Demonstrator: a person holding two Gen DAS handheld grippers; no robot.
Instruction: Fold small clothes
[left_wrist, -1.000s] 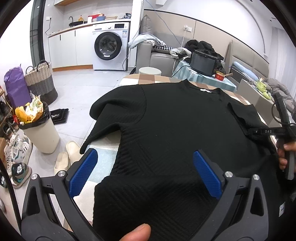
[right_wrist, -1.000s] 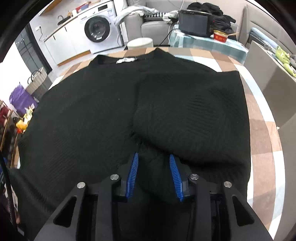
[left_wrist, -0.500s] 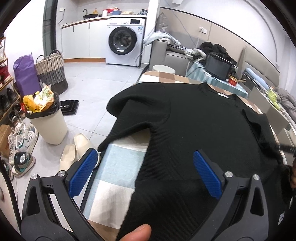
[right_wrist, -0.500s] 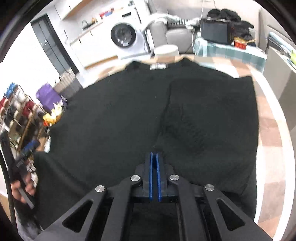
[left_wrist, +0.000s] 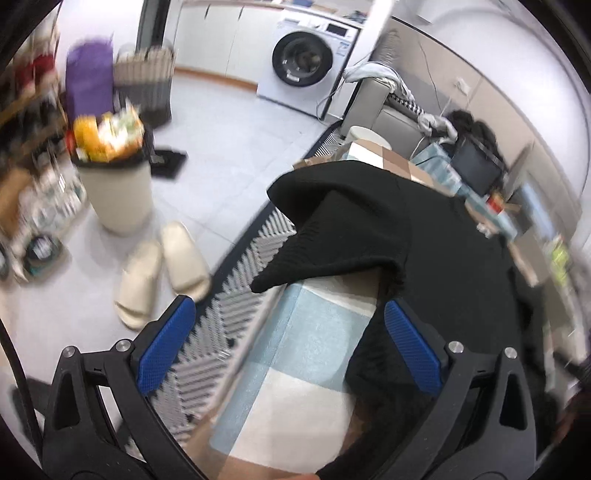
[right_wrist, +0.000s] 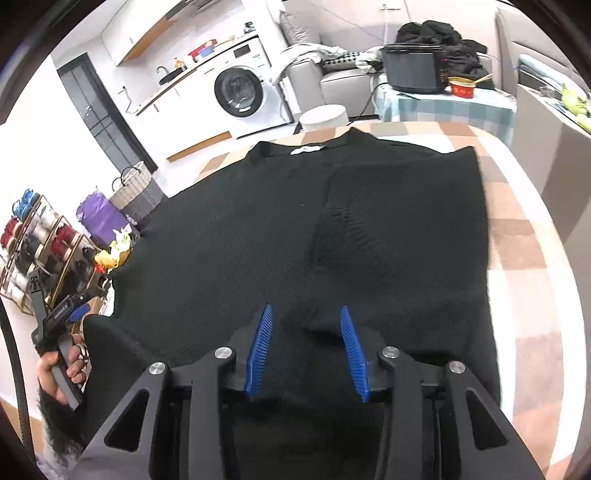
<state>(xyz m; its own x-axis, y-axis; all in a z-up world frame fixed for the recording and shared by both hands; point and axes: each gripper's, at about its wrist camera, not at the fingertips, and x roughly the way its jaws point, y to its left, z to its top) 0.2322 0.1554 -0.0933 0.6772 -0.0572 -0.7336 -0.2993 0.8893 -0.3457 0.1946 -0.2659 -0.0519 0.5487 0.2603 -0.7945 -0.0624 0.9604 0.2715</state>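
Both tongs parted, black sweater (right_wrist: 258, 236) flat, collar likely pointing away

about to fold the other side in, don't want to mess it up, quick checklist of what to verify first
1. Right sleeve already folded onto the black top: ok, a folded panel lies flat over its right half.
2. Left sleeve free to grab: ok, it hangs over the table edge, nothing on it.
3. Left gripper ready: ok, open and holding nothing, beside the top's left edge.
4. Right gripper let go: ok, open above the hem, no cloth pinched.
5. Top lying smooth: not ok, a small pucker shows near the middle.
6. Left view sharp enough to aim: not ok, it is motion blurred.
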